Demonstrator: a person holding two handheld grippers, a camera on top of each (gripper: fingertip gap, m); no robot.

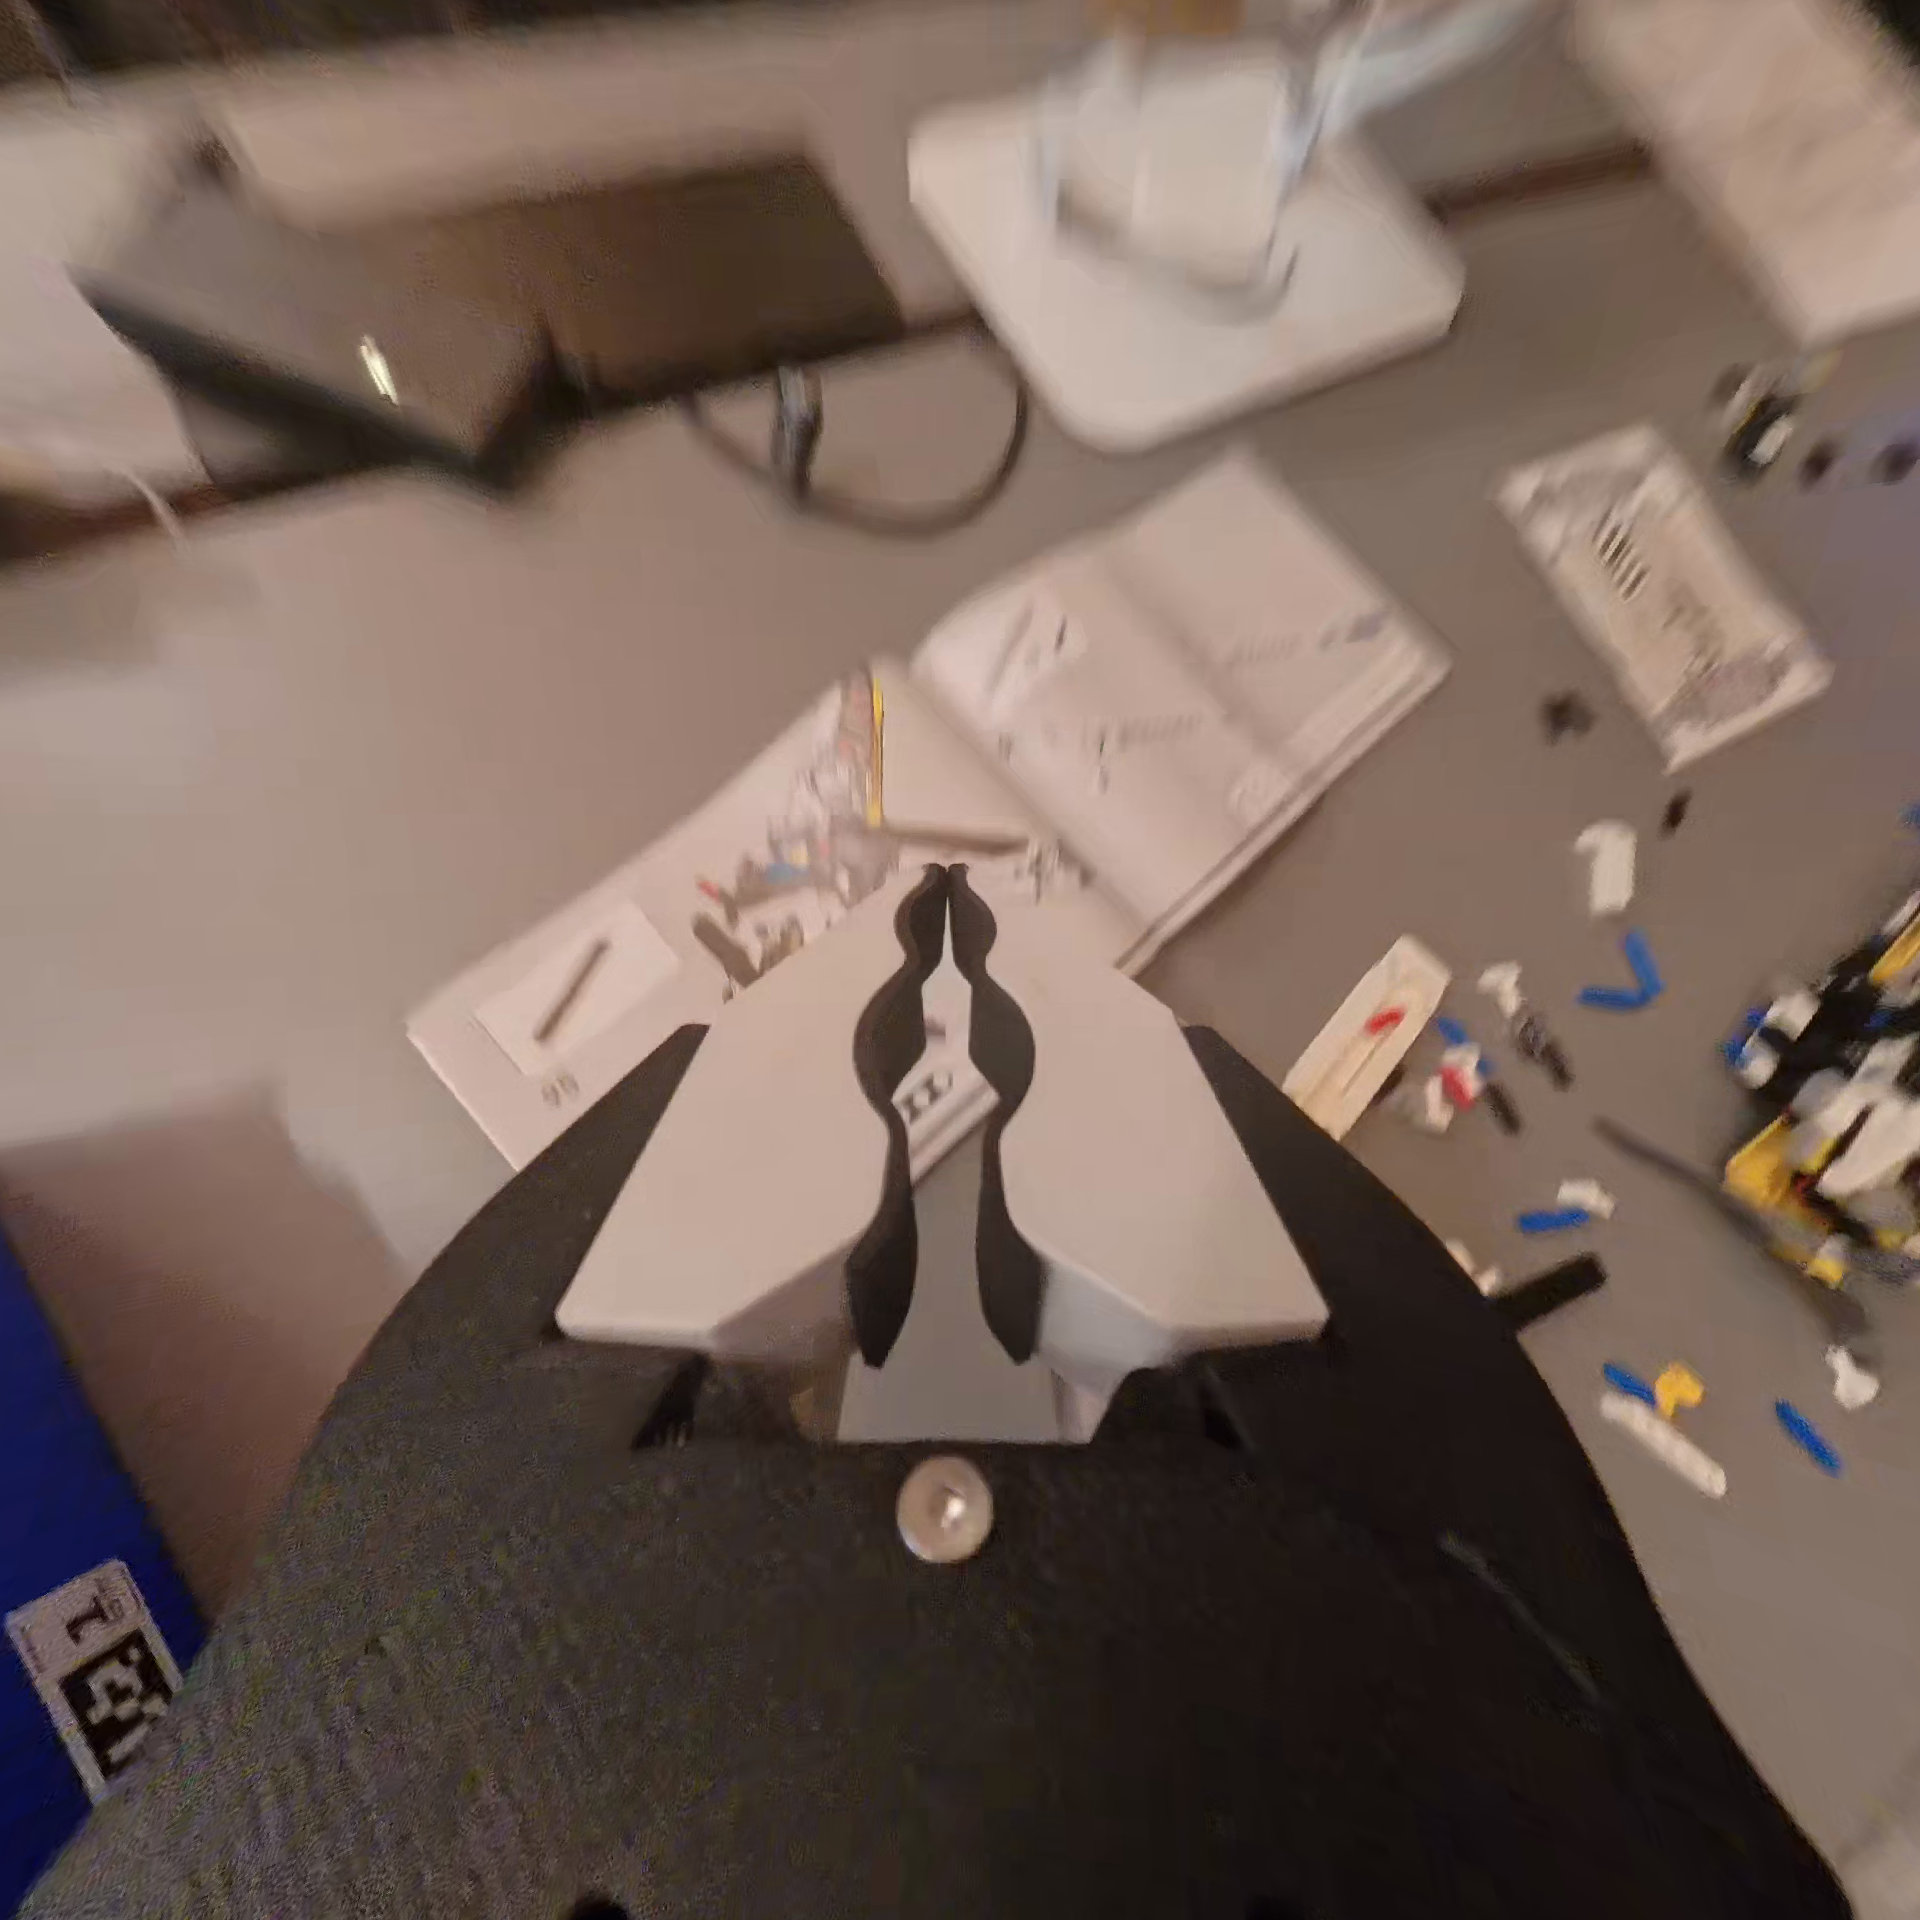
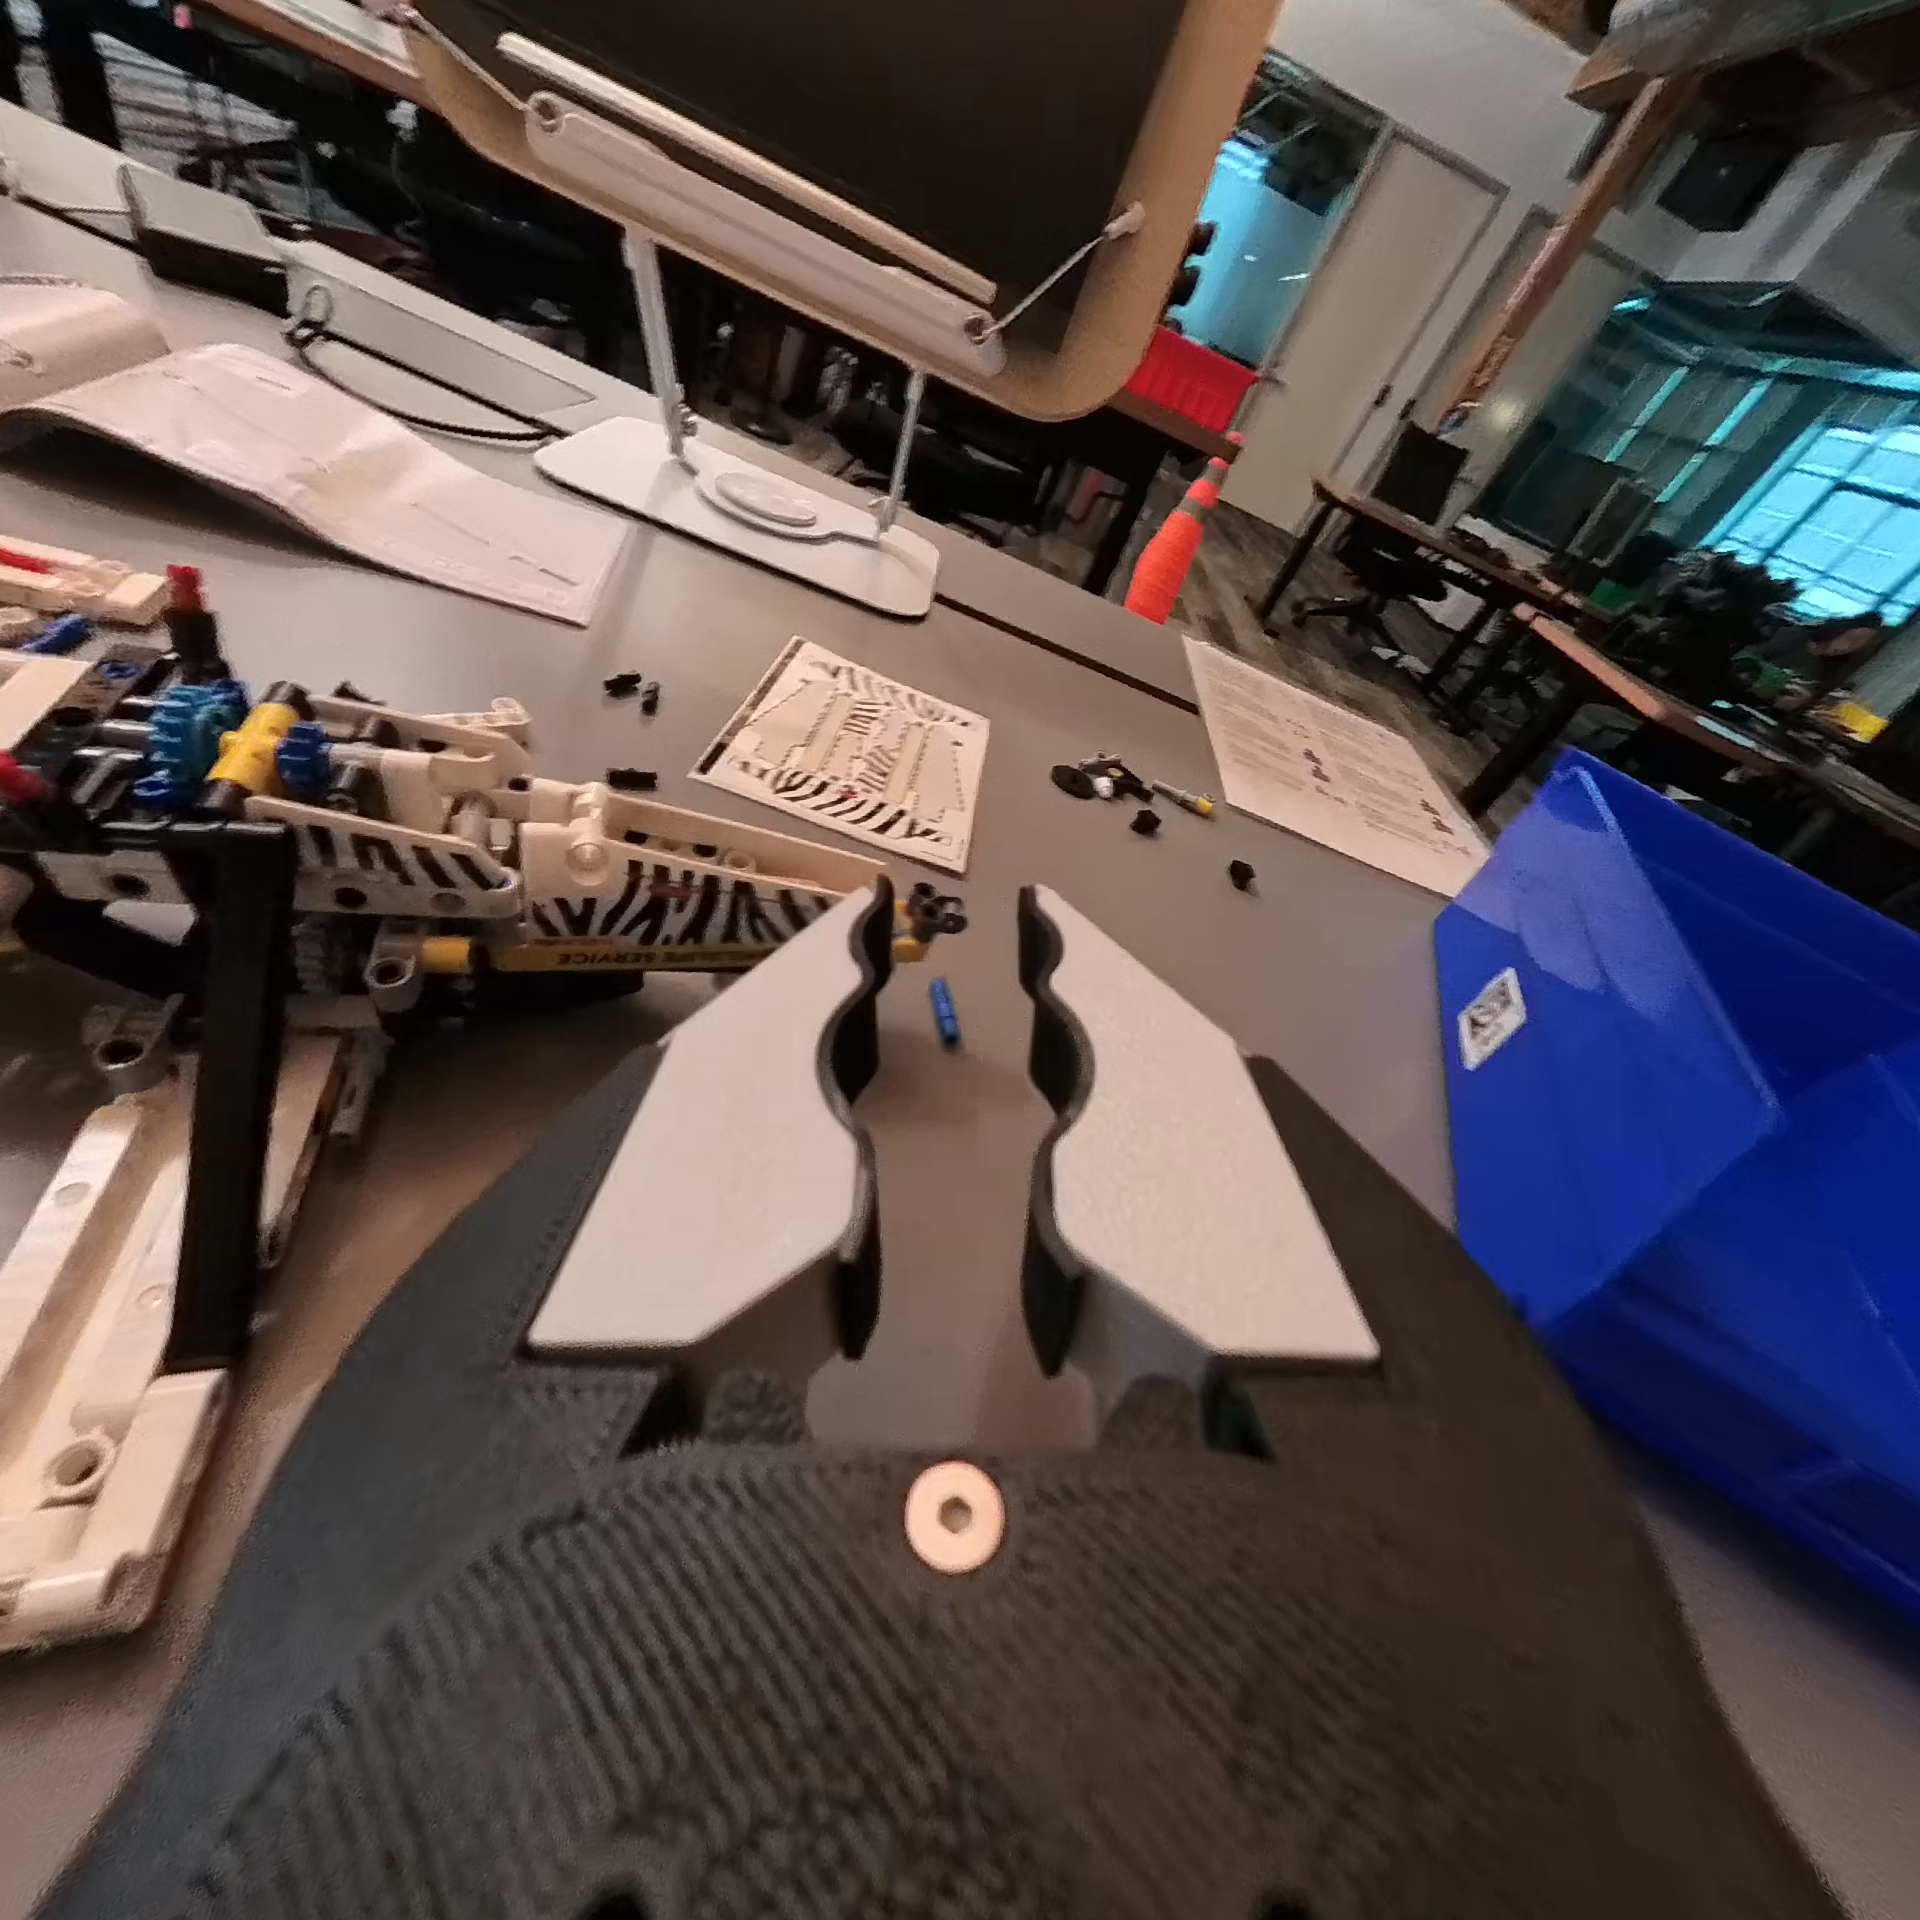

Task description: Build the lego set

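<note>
one blue bin (image 2: 1662,1122), one sticker sheet (image 2: 847,753)

Left wrist view: motion-blurred throughout; instruction booklet (image 1: 1049,790) pages unreadable, scattered small pieces (image 1: 1538,1049) indistinct. Lego model (image 2: 416,862) cropped at left edge; blue bin (image 2: 1714,1122) cropped at right.
</note>
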